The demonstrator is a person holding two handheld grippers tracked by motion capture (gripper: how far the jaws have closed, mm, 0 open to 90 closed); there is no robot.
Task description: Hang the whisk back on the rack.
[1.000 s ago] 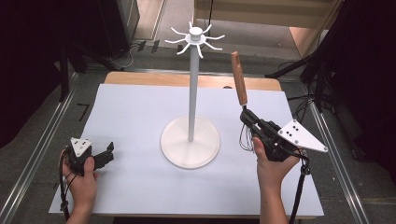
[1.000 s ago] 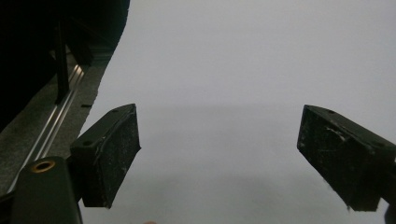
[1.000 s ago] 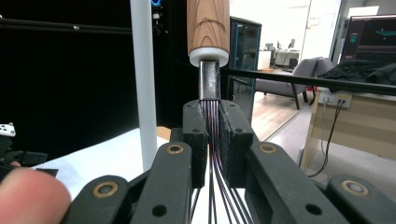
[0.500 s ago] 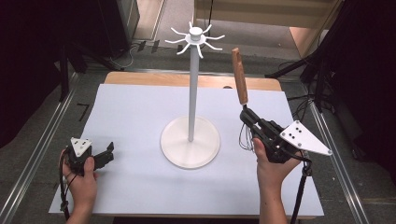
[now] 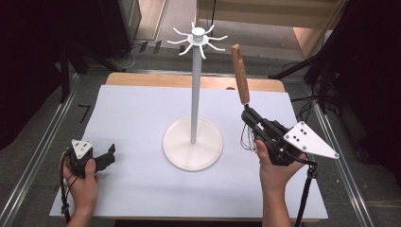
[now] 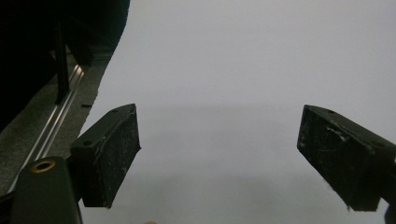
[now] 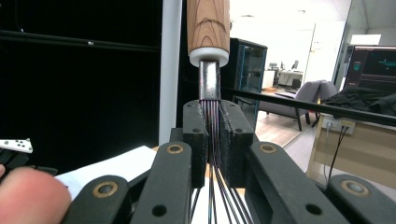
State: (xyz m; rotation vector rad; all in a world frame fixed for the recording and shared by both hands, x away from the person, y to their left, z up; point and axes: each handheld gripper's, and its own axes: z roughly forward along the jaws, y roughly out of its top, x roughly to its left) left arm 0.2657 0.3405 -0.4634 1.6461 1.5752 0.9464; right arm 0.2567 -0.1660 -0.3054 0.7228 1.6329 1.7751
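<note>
A whisk with a wooden handle stands nearly upright at the right of the table. My right gripper is shut on its thin metal wires just below the handle. In the right gripper view the wires run between the closed jaws and the handle rises above them. A white stand with a round base, a tall pole and a ring of hooks on top sits at the table's centre, left of the whisk. My left gripper rests open at the front left, its pads wide apart over the bare white cover.
A white sheet covers the table, with a wooden edge showing at the back. Metal rails run along both sides. The stand's pole shows just left of the whisk in the right gripper view.
The whisk handle has shifted very slightly up and to the left with my right gripper. The left gripper has not moved.
</note>
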